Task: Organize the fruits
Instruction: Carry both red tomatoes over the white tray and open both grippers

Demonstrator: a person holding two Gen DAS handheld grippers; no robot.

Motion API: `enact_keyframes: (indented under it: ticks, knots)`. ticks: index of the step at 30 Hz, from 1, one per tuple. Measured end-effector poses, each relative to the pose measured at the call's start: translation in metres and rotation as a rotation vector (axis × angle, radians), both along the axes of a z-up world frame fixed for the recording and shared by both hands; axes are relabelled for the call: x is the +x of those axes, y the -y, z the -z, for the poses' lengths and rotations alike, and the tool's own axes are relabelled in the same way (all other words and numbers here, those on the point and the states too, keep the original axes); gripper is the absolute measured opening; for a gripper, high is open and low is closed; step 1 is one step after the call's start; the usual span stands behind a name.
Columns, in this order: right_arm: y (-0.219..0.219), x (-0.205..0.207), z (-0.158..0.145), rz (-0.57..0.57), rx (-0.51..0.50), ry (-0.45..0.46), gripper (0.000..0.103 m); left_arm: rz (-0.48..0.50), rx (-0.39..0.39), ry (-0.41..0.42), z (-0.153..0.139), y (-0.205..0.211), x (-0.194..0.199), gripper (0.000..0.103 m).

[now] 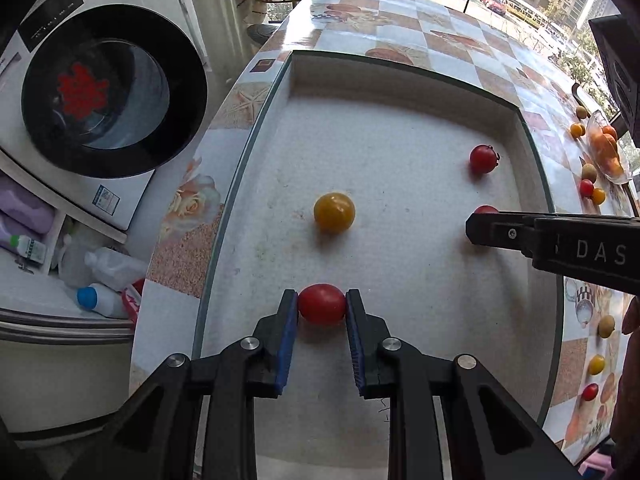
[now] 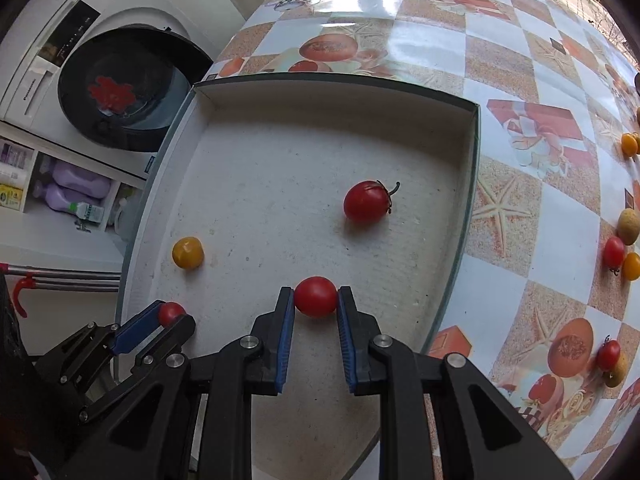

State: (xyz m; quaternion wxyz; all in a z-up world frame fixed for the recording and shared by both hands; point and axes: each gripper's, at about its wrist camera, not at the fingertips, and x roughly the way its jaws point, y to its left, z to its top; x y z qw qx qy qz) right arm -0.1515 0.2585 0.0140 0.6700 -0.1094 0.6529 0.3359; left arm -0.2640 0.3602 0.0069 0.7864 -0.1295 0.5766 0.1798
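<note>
A shallow white tray (image 1: 400, 80) lies on the patterned table. My left gripper (image 1: 322, 309) is shut on a red cherry tomato (image 1: 321, 303) low over the tray's near part. My right gripper (image 2: 316, 302) is shut on another red cherry tomato (image 2: 315, 296) over the tray; this gripper enters the left wrist view from the right (image 1: 480, 228). A yellow tomato (image 1: 334, 212) lies in the tray's middle, also in the right wrist view (image 2: 187, 253). A red tomato with a stem (image 2: 366, 201) lies farther in, also in the left wrist view (image 1: 483, 159).
Loose red and yellow tomatoes and tan fruits (image 2: 618, 250) lie on the table right of the tray. A glass bowl of orange fruits (image 1: 606, 148) stands at the far right. A washing machine (image 1: 108, 88) and shelves with bottles (image 1: 100, 276) are left of the table.
</note>
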Motion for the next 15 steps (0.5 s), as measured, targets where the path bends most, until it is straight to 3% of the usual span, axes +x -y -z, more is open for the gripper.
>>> enact_keyframes:
  ticks: [4, 5, 6, 7, 8, 15]
  knots:
    - [-0.005, 0.000, 0.001, -0.004, 0.005, -0.004, 0.026, 0.010, 0.016, -0.011, 0.000, 0.000, 0.001, 0.028]
    - [-0.006, 0.000, 0.001, -0.007, 0.015, -0.013, 0.033, 0.007, 0.046, -0.021, 0.000, 0.001, 0.001, 0.042]
    - [-0.008, 0.000, 0.000, -0.008, 0.021, -0.015, 0.049, 0.006, 0.063, -0.024, -0.001, 0.001, 0.001, 0.070]
    - [-0.009, -0.001, -0.001, -0.007, 0.010, 0.002, 0.061, 0.006, 0.072, -0.006, -0.003, 0.001, -0.001, 0.076]
    - [-0.011, -0.001, -0.004, -0.010, 0.021, 0.011, 0.075, 0.010, 0.083, 0.003, -0.005, 0.002, -0.001, 0.076]
    - [0.005, 0.002, -0.030, 0.024, 0.070, 0.032, 0.080, 0.057, 0.077, -0.023, -0.009, 0.015, 0.001, 0.076]
